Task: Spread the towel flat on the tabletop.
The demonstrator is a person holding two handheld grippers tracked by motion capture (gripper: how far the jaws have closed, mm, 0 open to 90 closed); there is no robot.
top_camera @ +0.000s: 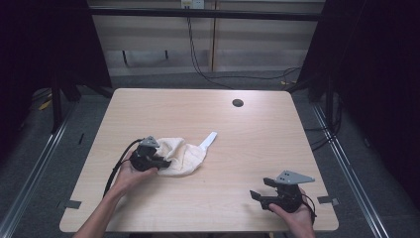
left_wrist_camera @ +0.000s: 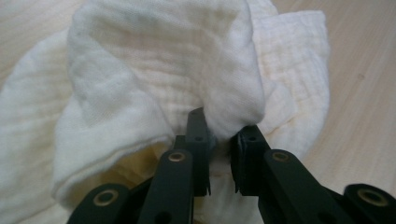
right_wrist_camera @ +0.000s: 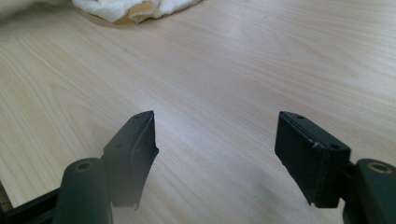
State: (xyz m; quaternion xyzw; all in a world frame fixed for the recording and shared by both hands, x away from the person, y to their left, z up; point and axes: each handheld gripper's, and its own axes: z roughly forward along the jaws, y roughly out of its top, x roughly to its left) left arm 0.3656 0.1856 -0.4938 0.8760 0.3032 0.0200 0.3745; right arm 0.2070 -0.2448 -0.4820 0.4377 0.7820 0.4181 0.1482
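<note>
The right gripper (top_camera: 259,197) gapes over the pale wooden table (top_camera: 257,144); the left gripper (left_wrist_camera: 219,140) pinches the cream cloth (left_wrist_camera: 154,70).

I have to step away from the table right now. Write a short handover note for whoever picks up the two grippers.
Left gripper: jaws nearly together, pinching a fold of the white cloth at its left edge.
Right gripper: jaws wide open, nothing between them, held over bare table near the front right corner.
Cloth: crumpled in a heap left of centre, a white strip sticking out toward the back.
Done: fold grabbed.
Left: probably spreading or folding the cloth; the right gripper has yet to take hold.
</note>
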